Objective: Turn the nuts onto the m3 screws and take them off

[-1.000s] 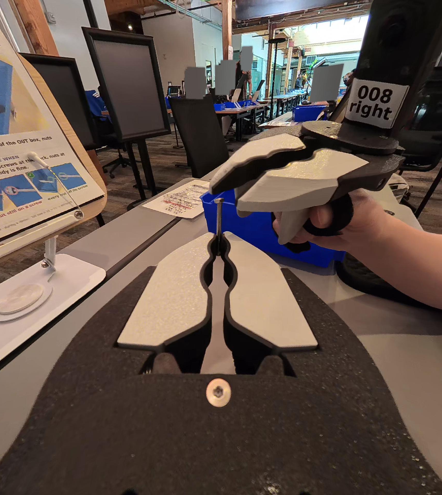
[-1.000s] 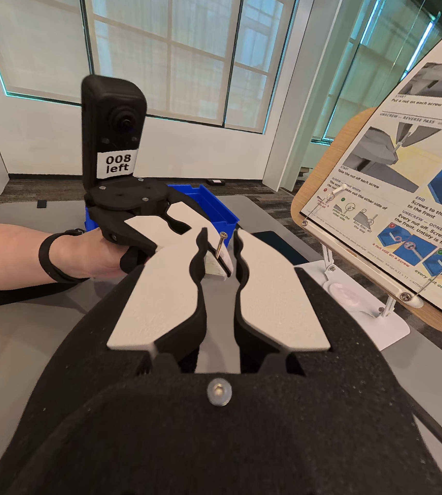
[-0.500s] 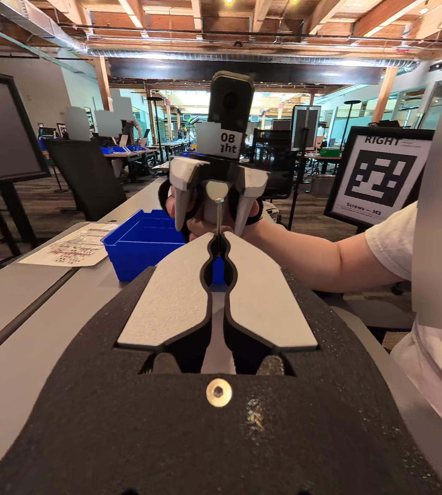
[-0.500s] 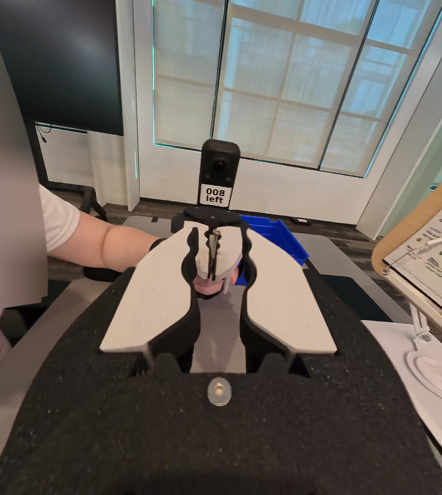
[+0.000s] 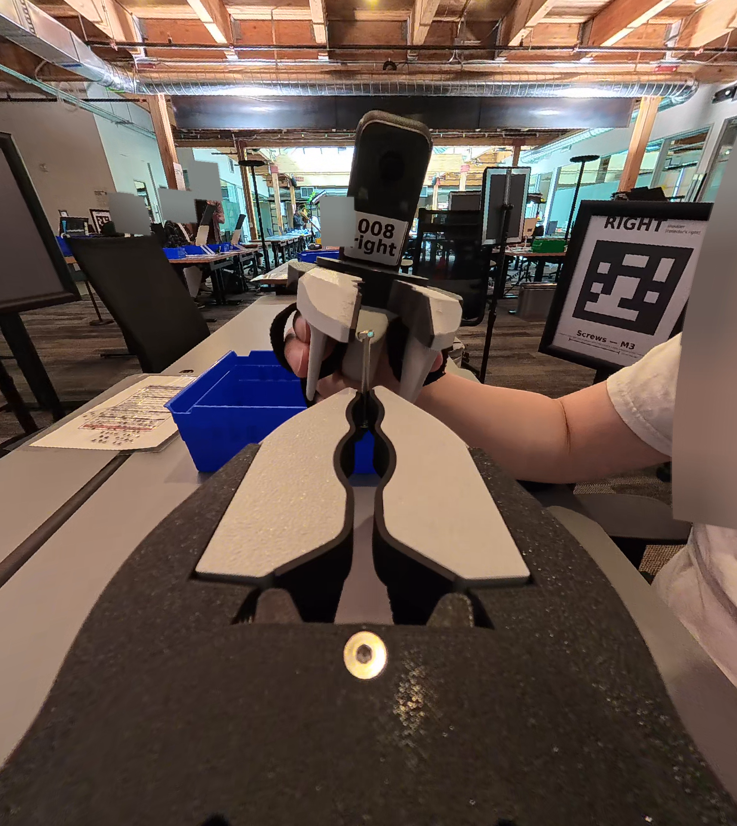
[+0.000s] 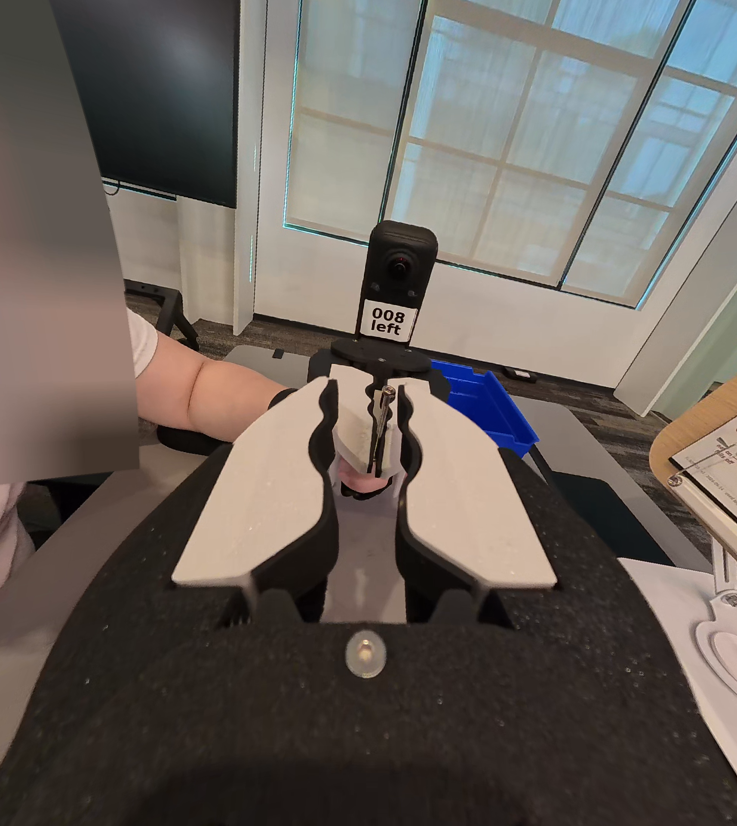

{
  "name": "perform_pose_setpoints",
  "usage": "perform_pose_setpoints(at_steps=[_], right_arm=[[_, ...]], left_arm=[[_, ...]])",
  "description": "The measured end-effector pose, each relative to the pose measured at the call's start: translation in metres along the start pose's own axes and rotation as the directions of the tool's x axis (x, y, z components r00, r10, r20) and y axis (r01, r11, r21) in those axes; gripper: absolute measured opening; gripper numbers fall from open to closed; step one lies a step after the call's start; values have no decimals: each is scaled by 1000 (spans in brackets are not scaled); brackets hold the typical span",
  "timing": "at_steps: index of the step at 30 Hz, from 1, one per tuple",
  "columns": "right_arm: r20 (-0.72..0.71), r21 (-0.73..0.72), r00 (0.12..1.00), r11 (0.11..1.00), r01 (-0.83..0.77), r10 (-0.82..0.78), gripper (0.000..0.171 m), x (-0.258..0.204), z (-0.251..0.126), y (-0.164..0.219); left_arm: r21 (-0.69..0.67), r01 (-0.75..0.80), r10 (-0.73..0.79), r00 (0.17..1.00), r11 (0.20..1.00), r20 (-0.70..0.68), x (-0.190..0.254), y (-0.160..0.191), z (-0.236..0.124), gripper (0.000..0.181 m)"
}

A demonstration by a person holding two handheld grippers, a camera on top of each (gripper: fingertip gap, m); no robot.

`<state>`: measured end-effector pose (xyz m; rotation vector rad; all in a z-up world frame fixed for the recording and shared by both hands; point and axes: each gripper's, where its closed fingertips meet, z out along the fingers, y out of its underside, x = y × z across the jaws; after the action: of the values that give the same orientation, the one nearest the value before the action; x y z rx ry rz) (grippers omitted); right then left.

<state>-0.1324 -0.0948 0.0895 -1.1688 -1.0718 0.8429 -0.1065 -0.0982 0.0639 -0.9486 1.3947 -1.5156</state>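
Gripping one screw (image 5: 365,366), the left claw (image 5: 364,393) faces one spread right claw (image 6: 366,393).

Open-plan workshop office set up for data collection

Exposed timber beams (image 5: 326,22) and a silver duct (image 5: 358,82) run over rows of desks (image 5: 223,257) with blue bins (image 5: 241,402), easel-mounted boards (image 5: 5,232), a framed marker sign (image 5: 626,286) and tall gridded windows (image 6: 514,147).

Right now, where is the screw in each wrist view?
Left wrist view: screw at centre, upright, clamped in the left gripper tips.
Right wrist view: screw above centre, between the open right gripper's fingers, not touching.
Shared landmark: blue bin.
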Motion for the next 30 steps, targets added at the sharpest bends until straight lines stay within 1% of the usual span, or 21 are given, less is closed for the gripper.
perform_pose_setpoints(at_steps=[8, 15, 21, 24, 30], right_arm=[[-10, -9, 1000, 1000, 15, -15, 23, 2, -2, 1], [-47, -3, 999, 1000, 15, -15, 21, 8, -5, 1], [-54, -59, 991, 991, 119, -123, 18, 4, -7, 4], [-61, -81, 979, 979, 189, -194, 12, 2, -9, 5], [-80, -78, 976, 977, 199, -205, 10, 4, -10, 5]], left_arm=[[-5, 1, -1, 1000, 1000, 13, -3, 1, -1, 2], [-12, 10, -10, 1000, 1000, 4, -1, 3, 1, 1], [-26, 15, -16, 1000, 1000, -17, 3, 5, 4, 1], [-32, 19, -20, 1000, 999, -24, 4, 6, 5, 1], [-42, 19, -20, 999, 999, -27, 5, 8, 7, 2]])
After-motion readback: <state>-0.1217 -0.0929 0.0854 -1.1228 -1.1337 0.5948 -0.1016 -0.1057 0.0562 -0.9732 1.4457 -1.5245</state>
